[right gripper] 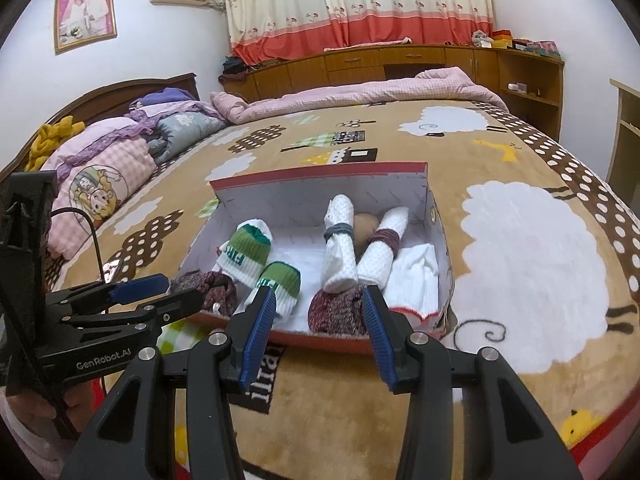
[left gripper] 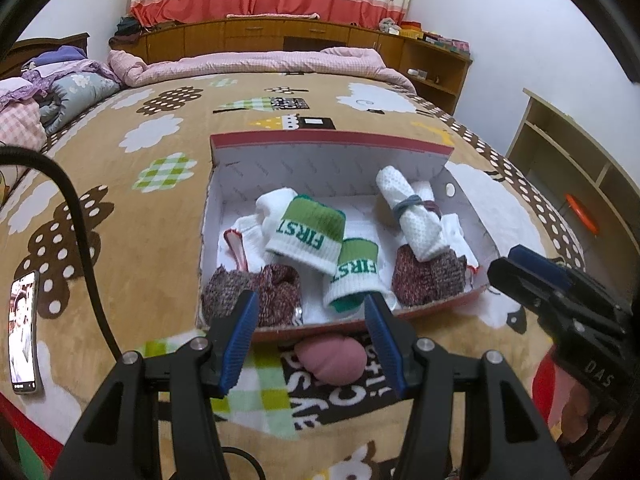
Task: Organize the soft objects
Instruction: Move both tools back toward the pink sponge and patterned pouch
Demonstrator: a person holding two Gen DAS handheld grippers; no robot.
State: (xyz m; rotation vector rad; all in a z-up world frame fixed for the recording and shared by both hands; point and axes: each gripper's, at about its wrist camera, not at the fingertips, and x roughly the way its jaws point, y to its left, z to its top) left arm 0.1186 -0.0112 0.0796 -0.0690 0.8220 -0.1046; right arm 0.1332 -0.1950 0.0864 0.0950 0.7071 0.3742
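An open red-rimmed cardboard box sits on the brown patterned blanket. Inside lie two green-and-white "FIRST" socks, maroon knit pieces, and a white rolled cloth tied with a band. In the right wrist view a second roll and a folded white cloth show too. A pink soft lump rests on the blanket just outside the box's near wall. My left gripper hovers open above that lump, holding nothing. My right gripper stands open at the box's near edge, also holding nothing.
A phone with a lit screen lies on the blanket at the left, beside a black cable. Pillows and quilts are piled at the headboard. Wooden cabinets line the far wall and a shelf unit stands right of the bed.
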